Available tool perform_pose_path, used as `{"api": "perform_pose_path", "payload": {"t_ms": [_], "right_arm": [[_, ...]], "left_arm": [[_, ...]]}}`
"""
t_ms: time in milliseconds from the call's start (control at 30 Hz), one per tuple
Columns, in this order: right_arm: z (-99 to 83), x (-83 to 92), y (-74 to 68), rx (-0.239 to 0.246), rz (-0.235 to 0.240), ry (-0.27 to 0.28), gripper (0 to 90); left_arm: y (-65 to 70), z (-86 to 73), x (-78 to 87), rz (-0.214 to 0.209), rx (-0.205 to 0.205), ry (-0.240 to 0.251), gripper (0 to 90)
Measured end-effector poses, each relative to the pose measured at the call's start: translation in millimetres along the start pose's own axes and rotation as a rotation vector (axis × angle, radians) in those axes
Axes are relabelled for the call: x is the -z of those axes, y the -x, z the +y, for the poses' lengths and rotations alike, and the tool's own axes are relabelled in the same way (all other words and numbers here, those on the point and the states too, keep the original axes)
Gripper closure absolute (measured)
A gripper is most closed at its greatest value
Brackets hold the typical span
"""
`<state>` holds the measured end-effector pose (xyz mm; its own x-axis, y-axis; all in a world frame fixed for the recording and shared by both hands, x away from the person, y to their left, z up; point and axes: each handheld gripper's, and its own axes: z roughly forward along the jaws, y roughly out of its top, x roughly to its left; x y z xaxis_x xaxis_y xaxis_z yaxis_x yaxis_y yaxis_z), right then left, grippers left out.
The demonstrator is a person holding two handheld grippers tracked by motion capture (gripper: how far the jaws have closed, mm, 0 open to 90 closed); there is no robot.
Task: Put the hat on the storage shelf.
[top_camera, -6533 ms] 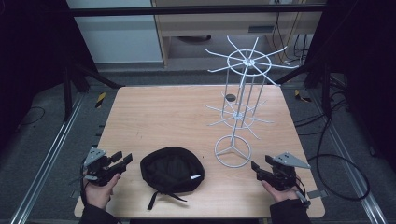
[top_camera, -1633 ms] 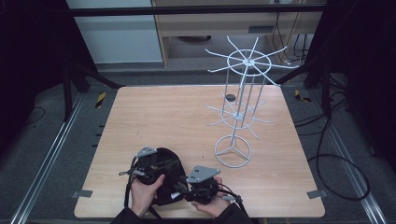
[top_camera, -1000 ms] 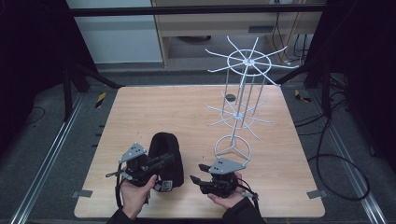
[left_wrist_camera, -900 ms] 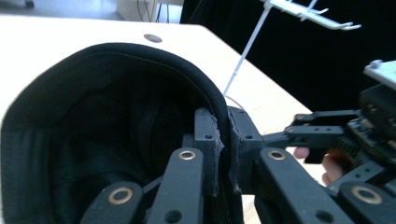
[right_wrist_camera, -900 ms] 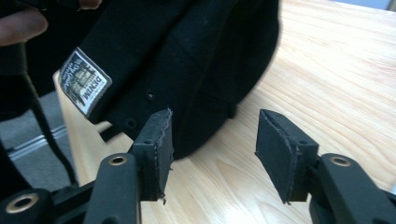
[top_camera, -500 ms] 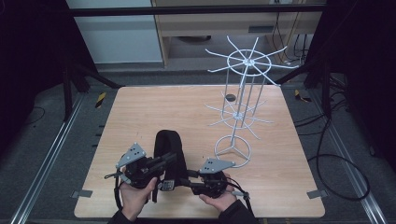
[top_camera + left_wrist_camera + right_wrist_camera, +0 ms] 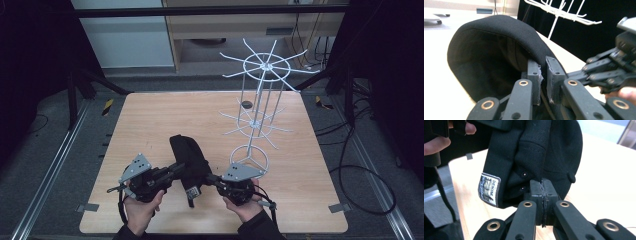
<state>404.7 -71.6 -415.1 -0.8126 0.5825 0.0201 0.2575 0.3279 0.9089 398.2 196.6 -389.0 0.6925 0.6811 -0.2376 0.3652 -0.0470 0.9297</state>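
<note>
A black cap (image 7: 187, 157) stands on edge on the wooden table (image 7: 165, 115), held up between the two grippers near the front. My left gripper (image 7: 175, 167) comes in from the left, shut on the cap's curved rim (image 7: 499, 32); the rim fabric sits between its pads (image 7: 543, 72). My right gripper (image 7: 209, 177) comes in from the right and is shut on the cap's lower back edge (image 7: 536, 150), pads pressed together (image 7: 542, 187). A white woven label (image 7: 489, 188) hangs on the strap just left of those pads.
A white wire display rack (image 7: 260, 100) with spoked hooks stands at the right back; its ring base (image 7: 248, 157) lies close behind the right gripper. A small dark disc (image 7: 246, 104) rests beside the rack's pole. The rack's hooks (image 7: 564, 12) show beyond the cap.
The left gripper lifted the cap from flat onto its edge. The right gripper moved left from beside the rack base and closed on the cap's other side.
</note>
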Motion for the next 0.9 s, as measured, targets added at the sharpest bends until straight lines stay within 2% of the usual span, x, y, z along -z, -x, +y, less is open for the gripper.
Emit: {"api": "perform_pose_path", "payload": {"t_ms": [67,167,300,400,467,567,633,733,800,900], "right_arm": [[3.6,0.0,-3.7,0.037,-0.017,-0.022,89.9],[5.9,-5.4,-9.4,0.059,-0.016,-0.063,89.8],[5.9,-16.7,-18.8,0.099,-0.015,-0.140,89.6],[3.6,-25.9,-24.4,0.113,-0.004,-0.165,89.0],[3.0,-30.2,-27.0,0.108,0.011,-0.165,87.6],[1.8,-33.8,-28.2,0.085,0.023,-0.141,77.7],[1.3,-31.4,-25.2,0.052,0.044,-0.118,73.0],[0.2,-22.0,-17.0,0.012,0.044,-0.075,68.9],[-3.1,-14.2,-10.1,-0.003,0.018,-0.059,67.1],[-11.8,-6.5,-1.2,-0.011,-0.024,-0.072,64.5]], "left_arm": [[-2.0,-3.8,2.6,0.007,-0.002,-0.010,81.9],[-7.3,-13.5,7.4,0.021,-0.003,-0.035,81.2],[-16.1,-28.6,12.2,0.038,0.019,-0.075,81.0],[-21.6,-37.6,16.9,0.055,0.031,-0.099,81.1],[-26.2,-40.5,21.3,0.064,0.042,-0.108,81.2],[-33.2,-44.3,27.4,0.085,0.051,-0.126,81.5],[-38.6,-48.0,31.0,0.099,0.056,-0.143,81.5],[-48.2,-52.2,36.3,0.116,0.076,-0.165,81.5],[-54.9,-54.3,40.1,0.131,0.086,-0.172,81.2],[-65.2,-58.5,44.2,0.169,0.098,-0.191,80.1]]}}
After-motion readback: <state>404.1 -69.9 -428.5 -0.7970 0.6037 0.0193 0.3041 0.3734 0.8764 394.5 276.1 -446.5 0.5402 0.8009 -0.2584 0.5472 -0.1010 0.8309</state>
